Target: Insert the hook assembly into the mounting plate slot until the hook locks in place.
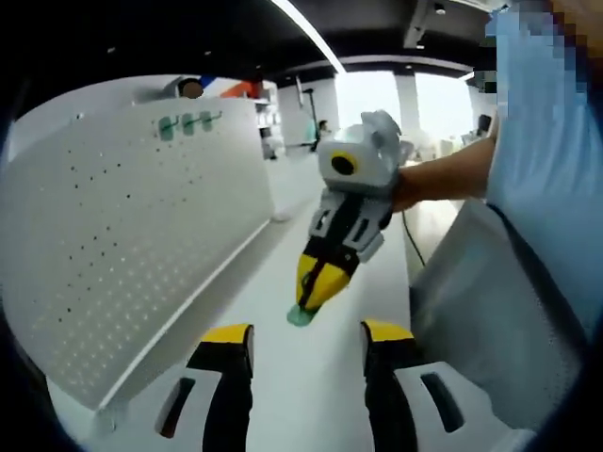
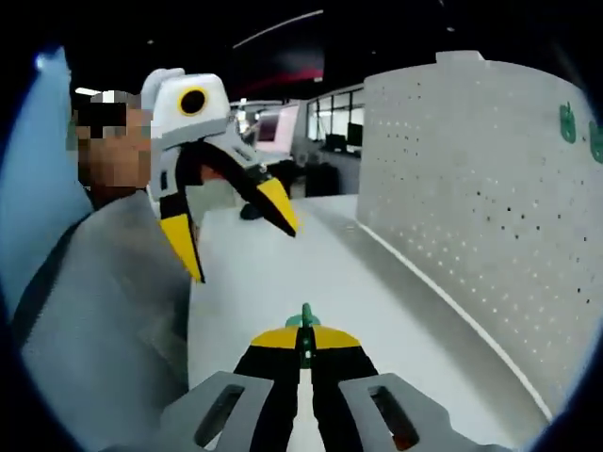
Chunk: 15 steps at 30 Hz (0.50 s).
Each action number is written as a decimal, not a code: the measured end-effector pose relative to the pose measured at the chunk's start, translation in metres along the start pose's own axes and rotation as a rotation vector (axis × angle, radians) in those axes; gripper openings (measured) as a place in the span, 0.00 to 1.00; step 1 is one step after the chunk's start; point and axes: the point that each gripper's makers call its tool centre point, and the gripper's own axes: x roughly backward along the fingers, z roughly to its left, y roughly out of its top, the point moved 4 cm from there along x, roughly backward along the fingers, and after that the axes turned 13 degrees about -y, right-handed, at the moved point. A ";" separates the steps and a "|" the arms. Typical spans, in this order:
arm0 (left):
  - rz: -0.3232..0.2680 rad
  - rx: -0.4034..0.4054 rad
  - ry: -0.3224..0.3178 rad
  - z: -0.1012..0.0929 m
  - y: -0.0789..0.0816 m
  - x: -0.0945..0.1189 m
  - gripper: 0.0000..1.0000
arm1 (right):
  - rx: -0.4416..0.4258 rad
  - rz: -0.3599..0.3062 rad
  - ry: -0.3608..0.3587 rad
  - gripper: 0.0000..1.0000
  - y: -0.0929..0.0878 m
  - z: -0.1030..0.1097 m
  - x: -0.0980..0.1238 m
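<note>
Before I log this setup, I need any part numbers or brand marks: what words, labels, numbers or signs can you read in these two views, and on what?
No text can be read in these views.
White pegboard: holes, no lettering.
Green hooks already on the board: no marking legible.
Green hook in the right tool: too small to show any mark.
Left tool: yellow and black, no label.
Background office: blurred, no sign readable.
</note>
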 end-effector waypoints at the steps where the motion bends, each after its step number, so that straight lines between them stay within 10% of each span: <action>1: 0.002 0.002 -0.004 0.000 -0.001 -0.001 0.47 | 0.002 -0.001 0.007 0.01 0.001 0.001 0.000; 15: 0.013 0.007 -0.093 -0.018 -0.014 -0.015 0.38 | 0.029 -0.032 0.208 0.01 0.019 0.032 0.009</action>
